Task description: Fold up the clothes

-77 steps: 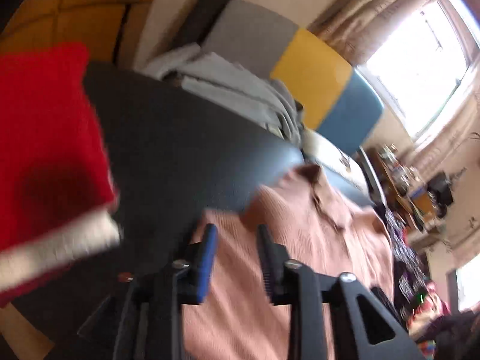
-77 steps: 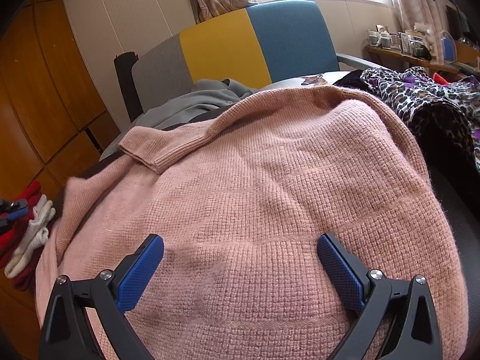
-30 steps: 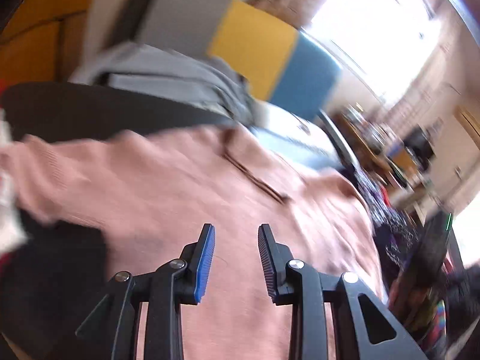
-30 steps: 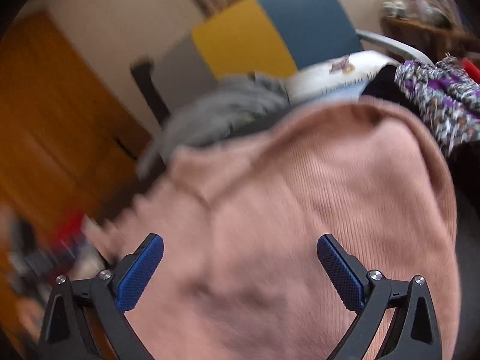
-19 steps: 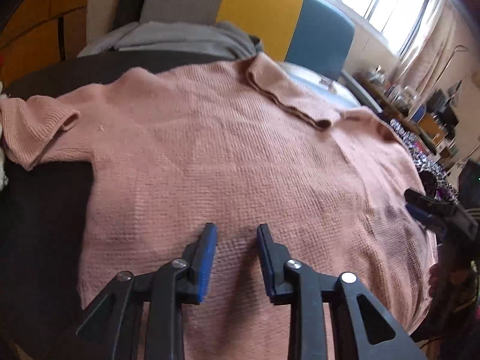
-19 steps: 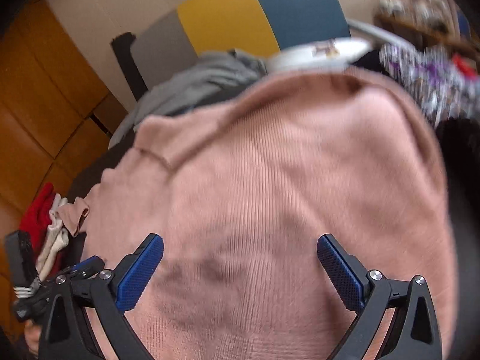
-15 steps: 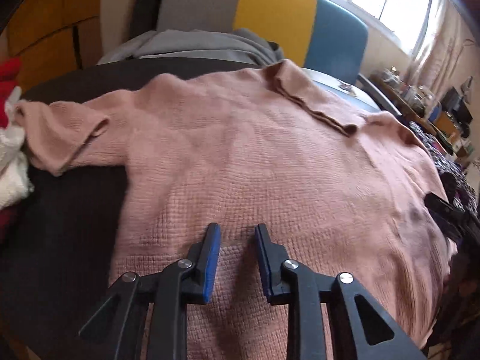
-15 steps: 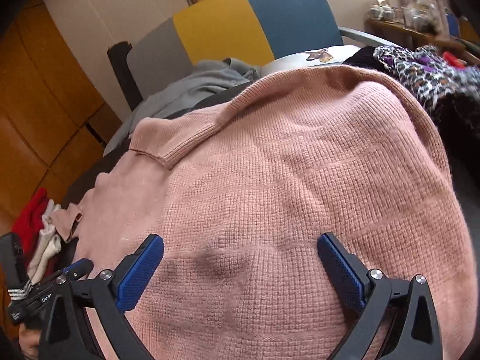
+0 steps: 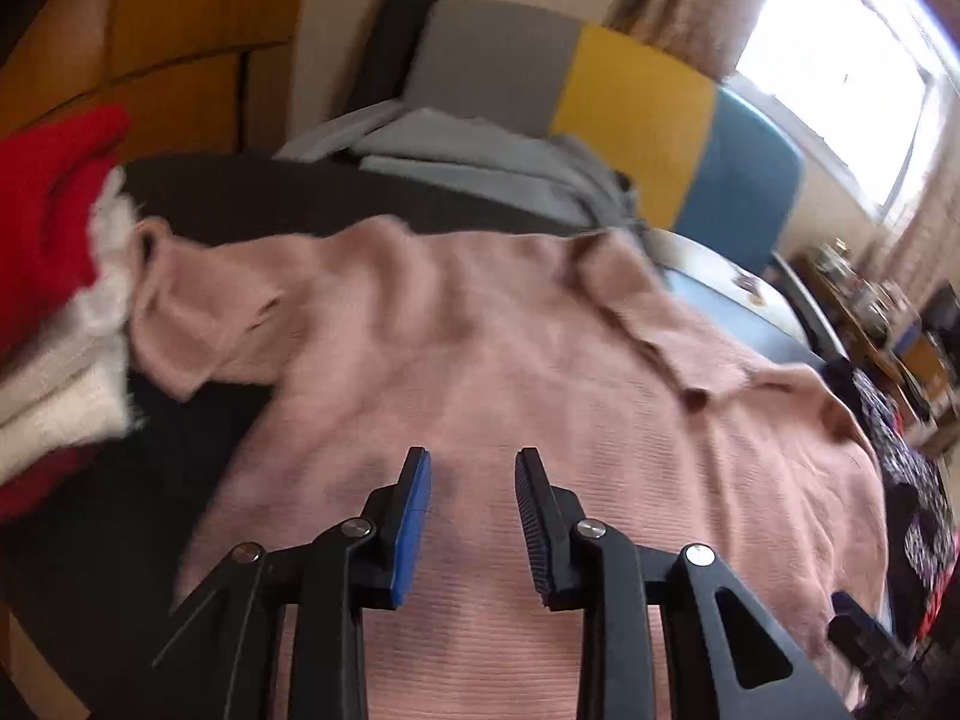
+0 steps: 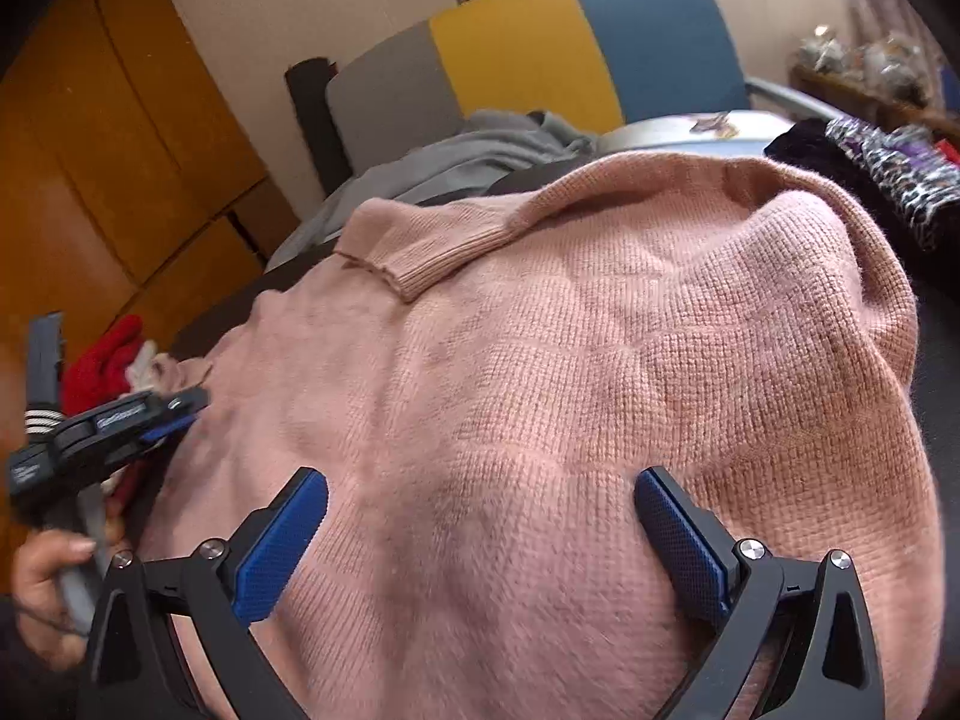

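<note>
Pink knit sweater (image 10: 540, 420): spread flat, collar up, across a dark surface (image 9: 240, 198); one sleeve reaches its left edge.

Left gripper (image 9: 474, 480): jaws narrow, just opening a little, nothing between them, above the sweater's hem.

Right gripper (image 10: 480, 516): jaws wide, empty, over the sweater's body.

Red and white garment (image 9: 54, 252): at the left edge.

Grey garment (image 9: 480, 174): at the far edge.

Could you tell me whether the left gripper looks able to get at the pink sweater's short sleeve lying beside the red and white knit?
Probably yes. The left gripper, jaws open and empty, hovers over the pink sweater; the sleeve lies flat and uncovered on the dark surface, though the red and white knit crowds its cuff.
</note>
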### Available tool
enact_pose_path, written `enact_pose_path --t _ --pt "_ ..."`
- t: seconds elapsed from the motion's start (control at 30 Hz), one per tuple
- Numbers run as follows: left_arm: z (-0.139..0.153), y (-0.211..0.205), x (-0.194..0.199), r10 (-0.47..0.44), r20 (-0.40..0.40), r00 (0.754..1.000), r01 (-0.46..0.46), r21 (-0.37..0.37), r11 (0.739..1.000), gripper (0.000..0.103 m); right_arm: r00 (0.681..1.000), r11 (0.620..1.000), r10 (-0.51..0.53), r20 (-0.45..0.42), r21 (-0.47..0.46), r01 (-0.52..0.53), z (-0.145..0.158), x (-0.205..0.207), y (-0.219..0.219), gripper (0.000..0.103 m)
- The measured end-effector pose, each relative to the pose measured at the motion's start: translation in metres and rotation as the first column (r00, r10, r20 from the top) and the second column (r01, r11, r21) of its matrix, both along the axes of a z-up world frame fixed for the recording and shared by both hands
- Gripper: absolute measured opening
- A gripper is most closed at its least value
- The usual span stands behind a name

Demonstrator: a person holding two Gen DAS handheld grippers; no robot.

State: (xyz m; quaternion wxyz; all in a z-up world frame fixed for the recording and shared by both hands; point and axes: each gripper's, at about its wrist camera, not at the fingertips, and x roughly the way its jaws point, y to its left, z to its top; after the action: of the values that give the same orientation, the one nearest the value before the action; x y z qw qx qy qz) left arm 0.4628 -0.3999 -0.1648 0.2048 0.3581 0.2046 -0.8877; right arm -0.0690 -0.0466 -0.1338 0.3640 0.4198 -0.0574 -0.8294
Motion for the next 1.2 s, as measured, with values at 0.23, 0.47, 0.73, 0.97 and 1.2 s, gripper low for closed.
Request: enact_pose_path --t 0.23,0.47,0.73,0.97,1.2 --pt "-0.037 0.027 -0.037 -0.171 0.050 0.984 0.173 -0.027 0.985 0.031 0.941 0.941 -0.336 -0.028 0.040 0.337 0.023 -0.056 0.126 0.046" --pt "-0.046 0.010 -0.028 -0.166 -0.045 0.985 0.169 0.087 0.982 0.032 0.937 0.935 -0.346 0.052 0.105 0.340 -0.010 -0.094 0.149 0.035" --pt "-0.048 0.009 -0.028 -0.163 -0.075 0.984 0.171 0.115 0.978 0.032 0.972 0.968 -0.230 0.045 0.110 0.224 -0.011 -0.105 0.112 0.036" --pt "-0.050 0.005 -0.024 -0.158 -0.103 0.982 0.172 0.146 0.974 0.032 0.996 0.945 -0.027 -0.081 0.323 0.052 -0.011 -0.093 0.075 0.046" --pt "-0.054 0.000 -0.021 -0.150 -0.136 0.979 0.175 0.196 0.965 0.032 0.929 0.688 0.247 -0.277 0.725 0.033 0.005 -0.057 0.036 0.009"
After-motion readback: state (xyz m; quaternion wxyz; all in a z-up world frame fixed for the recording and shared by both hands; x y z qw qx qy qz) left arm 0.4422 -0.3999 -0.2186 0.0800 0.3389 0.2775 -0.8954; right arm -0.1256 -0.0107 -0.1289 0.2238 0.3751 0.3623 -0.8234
